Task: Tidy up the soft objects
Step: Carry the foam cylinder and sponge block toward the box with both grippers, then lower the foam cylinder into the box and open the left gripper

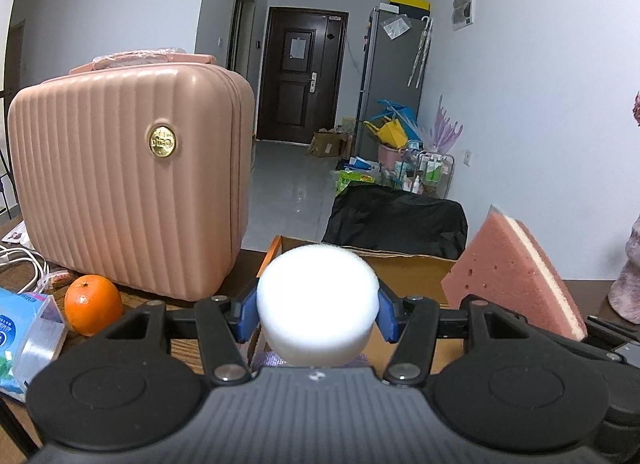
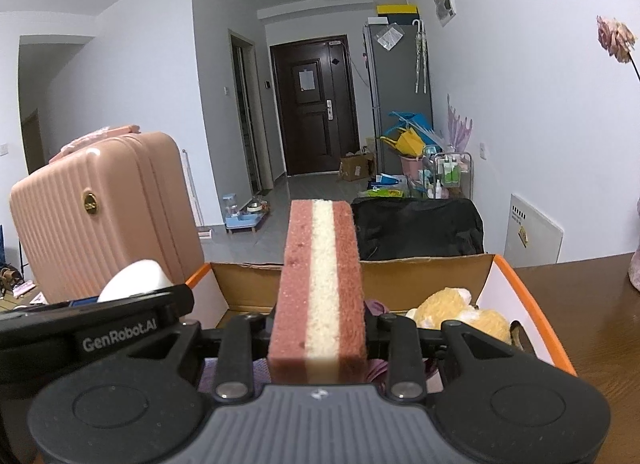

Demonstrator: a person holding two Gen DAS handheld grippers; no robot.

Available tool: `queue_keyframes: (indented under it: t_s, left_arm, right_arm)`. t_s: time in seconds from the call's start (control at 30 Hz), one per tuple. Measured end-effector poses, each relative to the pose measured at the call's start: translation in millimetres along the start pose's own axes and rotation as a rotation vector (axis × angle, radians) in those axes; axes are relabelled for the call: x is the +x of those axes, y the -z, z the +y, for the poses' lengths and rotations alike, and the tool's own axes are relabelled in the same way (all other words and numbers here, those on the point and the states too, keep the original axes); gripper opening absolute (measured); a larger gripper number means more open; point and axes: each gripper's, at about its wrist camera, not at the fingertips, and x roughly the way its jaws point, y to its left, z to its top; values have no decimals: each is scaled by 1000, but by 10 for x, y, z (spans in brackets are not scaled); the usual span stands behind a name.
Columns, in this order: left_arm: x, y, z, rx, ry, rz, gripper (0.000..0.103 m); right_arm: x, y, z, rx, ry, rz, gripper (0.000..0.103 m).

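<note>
our left gripper point(image 1: 318, 314) pinches a white foam cylinder point(image 1: 318, 304); our right gripper point(image 2: 318, 328) pinches a pink layered sponge point(image 2: 320, 284); the cardboard box point(image 2: 424, 276) is just ahead, below both; if we release early, the foam may bounce off the rim.

place: someone's apartment, lived-in | clues: dark front door point(image 2: 314, 104), fridge point(image 2: 396, 96) in the hallway, pet feeder point(image 2: 244, 214) on the tiled floor, pink suitcase point(image 1: 128, 184) on the counter point(image 2: 580, 304)
</note>
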Motion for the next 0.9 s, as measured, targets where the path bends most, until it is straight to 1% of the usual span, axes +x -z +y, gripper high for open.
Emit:
queue_keyframes:
  t_s: [0.3,0.47,0.6,0.63,0.67,0.7,0.73,0.77,0.83,0.87,0.9]
  left_arm:
    - [227,37,5,18,-10,36,57]
    - [237,58,15,21,-14,41,57]
    - [232,57,21,15,-11,46,59]
    - [238,54,28,11,-10,47,61]
    - [242,41,30,6,-12,52,66]
    - [250,37,47,-4,-19,56,69]
    - [263,31,63,-11,-24,56,74]
    - [265,29,76,-14,-30,54,78]
    - [268,21,107,-26,-45,53,84]
    - [269,17,122,-33,-48,52,87]
    - [261,16,133,-38,-50,51,88]
  right_arm:
    - [103,41,-9,1,9,3,30]
    - [108,42,-11,-2,8,7,30]
    - [112,44,-13,-3,9,18,33]
    - [111,38,-20,-5,16,20,37]
    - [112,36,-22,-6,25,22,39]
    - [113,32,-32,-1,33,23,43]
    - [114,28,-43,4,40,23,49]
    - [118,19,-58,11,48,25,53]
    - [127,14,-98,36,63,30,66]
    - [130,4,-121,49,65,33,69]
    - [132,1,-145,63,69,34,75]
